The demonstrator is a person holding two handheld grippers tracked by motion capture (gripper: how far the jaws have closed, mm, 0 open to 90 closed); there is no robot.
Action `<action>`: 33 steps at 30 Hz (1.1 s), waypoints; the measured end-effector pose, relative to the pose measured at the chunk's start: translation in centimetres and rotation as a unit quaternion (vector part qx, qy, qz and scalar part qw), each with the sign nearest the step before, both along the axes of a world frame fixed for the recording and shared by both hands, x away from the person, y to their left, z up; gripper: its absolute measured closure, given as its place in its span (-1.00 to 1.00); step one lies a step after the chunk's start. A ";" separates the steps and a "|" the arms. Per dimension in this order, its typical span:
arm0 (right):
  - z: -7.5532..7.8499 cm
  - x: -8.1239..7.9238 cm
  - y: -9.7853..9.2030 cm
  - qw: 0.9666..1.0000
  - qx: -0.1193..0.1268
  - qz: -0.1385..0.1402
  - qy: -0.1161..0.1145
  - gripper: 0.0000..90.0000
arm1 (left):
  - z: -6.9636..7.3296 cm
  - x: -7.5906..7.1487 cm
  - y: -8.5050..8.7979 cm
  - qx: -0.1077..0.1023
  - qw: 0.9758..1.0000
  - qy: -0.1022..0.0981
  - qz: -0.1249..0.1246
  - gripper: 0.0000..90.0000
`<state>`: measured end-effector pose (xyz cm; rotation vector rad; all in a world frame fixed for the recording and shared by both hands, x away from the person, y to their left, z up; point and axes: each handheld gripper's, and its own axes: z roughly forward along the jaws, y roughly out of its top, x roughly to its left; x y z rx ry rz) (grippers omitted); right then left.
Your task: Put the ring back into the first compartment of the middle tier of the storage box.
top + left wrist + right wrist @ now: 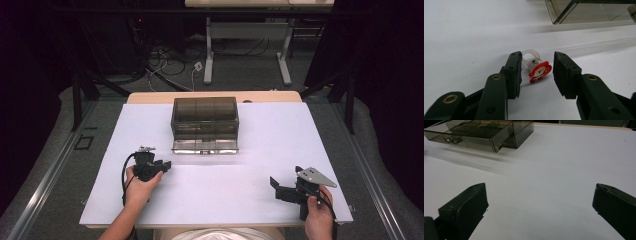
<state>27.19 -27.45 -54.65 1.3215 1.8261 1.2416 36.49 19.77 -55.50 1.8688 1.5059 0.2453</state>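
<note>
A small clear plastic ring topped with a red and white Santa figure [539,70] lies on the white table. My left gripper [537,75] stands open around it, one jaw on each side, the left jaw close to the ring and neither squeezing it. In the high view the left gripper [161,165] is at the table's left, held by a hand. My right gripper [278,188] is at the right near the front edge, wide open with nothing between its jaws [539,205]. A smoky clear drawer box [205,124] sits at the table's middle back, its drawer [471,138] pulled out.
The white table top [260,150] has bare room between the two grippers and in front of the box. The drawer has a small metal handle [452,140]. Beyond the table stand desk legs [208,55] and loose cables on the floor.
</note>
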 end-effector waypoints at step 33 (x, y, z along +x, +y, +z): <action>-0.1 0.1 0.0 1.000 -0.001 0.007 0.000 -1.00 | 0.1 -0.4 -0.5 -0.004 1.000 0.015 0.026 0.53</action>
